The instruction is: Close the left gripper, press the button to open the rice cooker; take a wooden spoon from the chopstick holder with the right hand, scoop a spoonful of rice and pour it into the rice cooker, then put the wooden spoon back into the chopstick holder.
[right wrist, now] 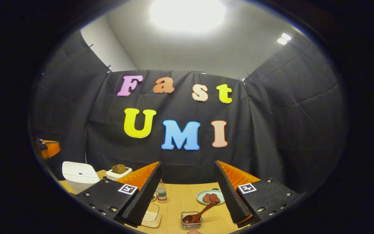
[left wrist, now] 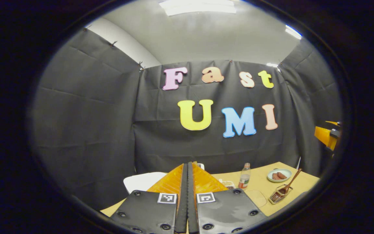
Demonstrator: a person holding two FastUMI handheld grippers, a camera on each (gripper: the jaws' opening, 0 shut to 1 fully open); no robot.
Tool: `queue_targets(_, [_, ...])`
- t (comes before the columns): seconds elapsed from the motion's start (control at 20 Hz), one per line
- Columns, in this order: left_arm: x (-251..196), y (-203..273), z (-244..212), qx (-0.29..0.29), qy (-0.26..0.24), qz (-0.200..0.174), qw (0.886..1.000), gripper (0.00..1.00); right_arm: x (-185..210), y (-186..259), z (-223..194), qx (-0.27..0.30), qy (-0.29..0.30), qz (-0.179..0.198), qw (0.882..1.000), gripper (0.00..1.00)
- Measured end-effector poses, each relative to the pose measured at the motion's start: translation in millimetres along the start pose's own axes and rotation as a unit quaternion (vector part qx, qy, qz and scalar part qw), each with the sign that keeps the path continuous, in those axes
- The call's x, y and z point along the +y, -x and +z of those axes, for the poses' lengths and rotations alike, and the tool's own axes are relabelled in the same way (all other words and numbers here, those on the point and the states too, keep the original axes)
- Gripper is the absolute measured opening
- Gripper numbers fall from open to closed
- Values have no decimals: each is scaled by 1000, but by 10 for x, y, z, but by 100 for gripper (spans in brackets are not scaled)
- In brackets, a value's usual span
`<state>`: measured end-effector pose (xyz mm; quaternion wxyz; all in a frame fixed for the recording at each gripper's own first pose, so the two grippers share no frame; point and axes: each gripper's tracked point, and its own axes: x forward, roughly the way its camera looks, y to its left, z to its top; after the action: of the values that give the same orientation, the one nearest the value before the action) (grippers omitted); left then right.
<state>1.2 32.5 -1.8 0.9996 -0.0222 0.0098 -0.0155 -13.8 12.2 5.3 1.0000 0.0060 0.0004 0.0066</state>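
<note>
Fingers (right wrist: 229, 195) apart above spoon (right wrist: 200, 214) (bottle (right wrist: 162, 193) beside)

tongs (right wrist: 187, 190) apart | wooden spoon (right wrist: 200, 214) in chopstick holder (right wrist: 192, 224)

Wooden spoon (right wrist: 201, 213) in chopstick holder (right wrist: 192, 224)

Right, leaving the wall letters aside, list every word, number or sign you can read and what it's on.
None can be read.
On the bottle: label too small and blurred.
On the left gripper and right gripper: square coded markers, no letters.
On the rice cooker: no legible text.
</note>
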Motion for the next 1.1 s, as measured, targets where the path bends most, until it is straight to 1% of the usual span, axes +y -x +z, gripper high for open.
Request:
queue_targets(0.15, [215, -147, -12, 3, 5, 3, 1000, 9, 24, 12, 6, 1, 4, -5, 1000, 97])
queue_targets(0.4, [543, -422, -155, 17, 10, 12, 1000, 9, 92, 30, 34, 1, 14, -15, 1000, 97])
queue_targets(0.7, [809, -827, -462, 47, 15, 10, 999, 8, 147, 26, 59, 1, 21, -35, 999, 96])
queue_targets(0.9, [862, -1109, -812, 82, 15, -4, 997, 9, 161, 47, 3, 9, 30, -52, 998, 96])
queue_targets(1.1, [881, -1295, -1227, 117, 28, -15, 993, 9, 164, 58, -65, 21, 35, -71, 997, 96])
